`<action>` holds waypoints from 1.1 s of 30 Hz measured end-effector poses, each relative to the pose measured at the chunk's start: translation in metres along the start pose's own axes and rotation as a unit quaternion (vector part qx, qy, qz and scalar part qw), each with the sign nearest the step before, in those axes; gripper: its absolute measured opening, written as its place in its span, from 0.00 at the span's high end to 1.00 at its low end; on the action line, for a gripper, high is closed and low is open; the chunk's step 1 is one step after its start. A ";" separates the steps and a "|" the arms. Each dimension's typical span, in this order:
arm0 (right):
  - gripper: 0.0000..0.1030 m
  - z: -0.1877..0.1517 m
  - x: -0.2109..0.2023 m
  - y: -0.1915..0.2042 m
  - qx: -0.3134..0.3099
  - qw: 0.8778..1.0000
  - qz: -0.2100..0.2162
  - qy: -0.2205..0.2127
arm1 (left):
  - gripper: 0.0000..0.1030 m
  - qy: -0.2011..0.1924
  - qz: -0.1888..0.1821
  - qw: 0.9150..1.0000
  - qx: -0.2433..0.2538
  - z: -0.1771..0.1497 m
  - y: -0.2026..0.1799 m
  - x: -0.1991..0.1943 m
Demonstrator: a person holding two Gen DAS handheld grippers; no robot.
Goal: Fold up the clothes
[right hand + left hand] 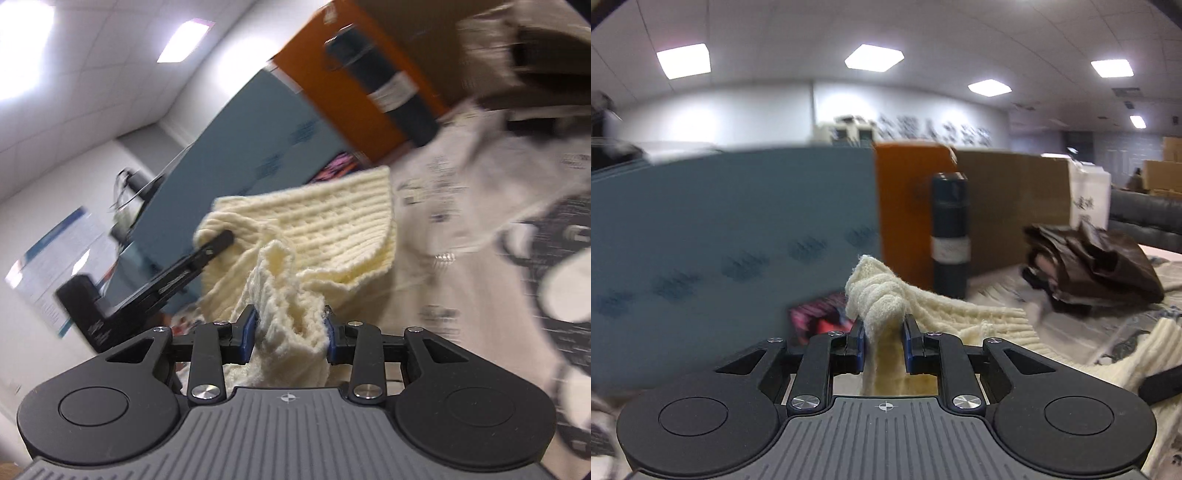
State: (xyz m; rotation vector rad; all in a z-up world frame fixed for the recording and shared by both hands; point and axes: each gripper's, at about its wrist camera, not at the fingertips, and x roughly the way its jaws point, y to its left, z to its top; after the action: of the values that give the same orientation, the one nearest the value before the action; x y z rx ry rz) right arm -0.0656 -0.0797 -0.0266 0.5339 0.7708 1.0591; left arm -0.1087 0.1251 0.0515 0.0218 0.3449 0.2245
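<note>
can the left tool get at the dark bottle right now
Probably not: the left tool is shut on the cream knit sweater, so it has no free grip, though the dark bottle stands unobstructed ahead.

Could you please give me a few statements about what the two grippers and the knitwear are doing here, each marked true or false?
1. The left hand-held gripper is shut on the cream knit garment. True.
2. The right hand-held gripper is open and holds nothing. False: it clamps bunched cream knit.
3. A dark bottle stands upright before the orange box. True.
4. The brown garment lies folded between the left gripper's fingers. False: it lies crumpled on the printed cloth, apart.
</note>
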 end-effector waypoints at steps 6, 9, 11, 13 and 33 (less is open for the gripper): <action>0.66 -0.010 -0.011 -0.022 -0.035 0.999 -0.026 0.019 | 0.72 0.086 0.004 0.996 -0.003 -0.022 -0.001 0.060; 0.50 -0.012 -0.021 -0.024 -0.093 0.996 -0.015 0.011 | 0.59 0.098 0.016 0.995 -0.024 -0.027 0.013 0.058; 0.33 -0.010 -0.029 -0.023 -0.137 0.990 -0.027 -0.007 | 0.42 0.087 0.037 0.995 -0.022 -0.025 0.019 0.046; 0.30 -0.004 -0.035 -0.023 -0.162 0.986 -0.039 -0.024 | 0.24 0.085 0.020 0.996 -0.017 -0.028 0.019 0.032; 0.61 0.001 0.002 -0.016 -0.291 0.954 0.016 0.066 | 0.73 0.099 -0.246 0.964 -0.020 -0.071 0.006 -0.060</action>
State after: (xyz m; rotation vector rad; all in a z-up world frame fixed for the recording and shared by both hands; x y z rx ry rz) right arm -0.0548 -0.0845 -0.0378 -0.0300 0.5262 1.2934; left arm -0.1886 0.1169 0.0050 -0.1269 0.5337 -0.2609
